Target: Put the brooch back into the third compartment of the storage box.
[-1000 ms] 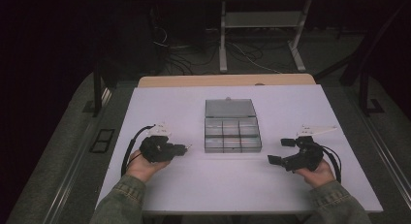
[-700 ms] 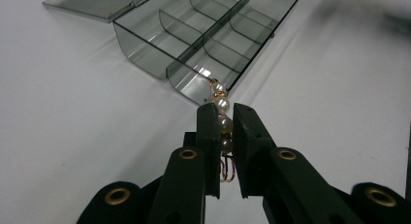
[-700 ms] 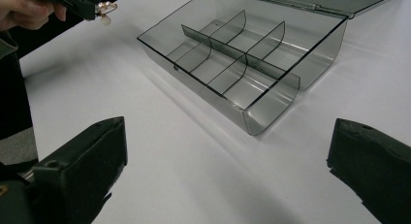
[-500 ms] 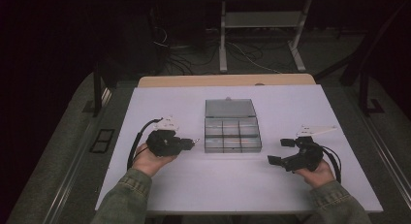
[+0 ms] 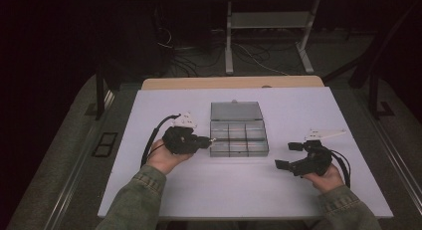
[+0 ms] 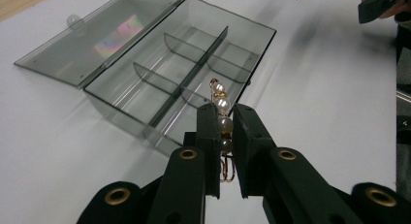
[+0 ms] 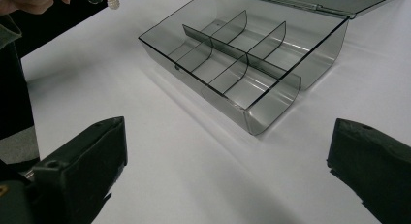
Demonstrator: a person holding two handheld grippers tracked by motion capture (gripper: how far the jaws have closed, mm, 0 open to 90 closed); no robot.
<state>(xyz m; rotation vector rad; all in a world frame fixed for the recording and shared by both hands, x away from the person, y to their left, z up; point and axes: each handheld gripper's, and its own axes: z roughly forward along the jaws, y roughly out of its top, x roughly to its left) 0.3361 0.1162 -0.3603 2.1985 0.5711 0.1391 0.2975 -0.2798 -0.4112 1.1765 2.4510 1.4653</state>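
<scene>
A clear grey compartment box [image 5: 239,139] lies mid-table with its lid [image 5: 236,111] folded open behind it; its compartments [image 6: 194,64] look empty. My left gripper [image 6: 223,124] is shut on a string of white pearls with gold links [image 6: 222,106], whose end sticks out past the jaws. It hovers at the box's left edge [image 5: 211,140], pointing right. The pearl piece also peeks in at the top left of the right gripper view [image 7: 112,1]. My right gripper [image 5: 288,155] rests open to the right of the box [image 7: 242,64], with nothing between its jaws.
The white table [image 5: 249,190] has bare room in front of the box and on both sides. A wooden strip [image 5: 234,82] runs along its far edge. Black cables [image 5: 152,135] trail from the left gripper. Dark floor and a metal stand [image 5: 268,36] lie beyond.
My left gripper has moved right and a little up with the pearl piece, reaching the box's left edge. The right gripper has stayed where it was.
</scene>
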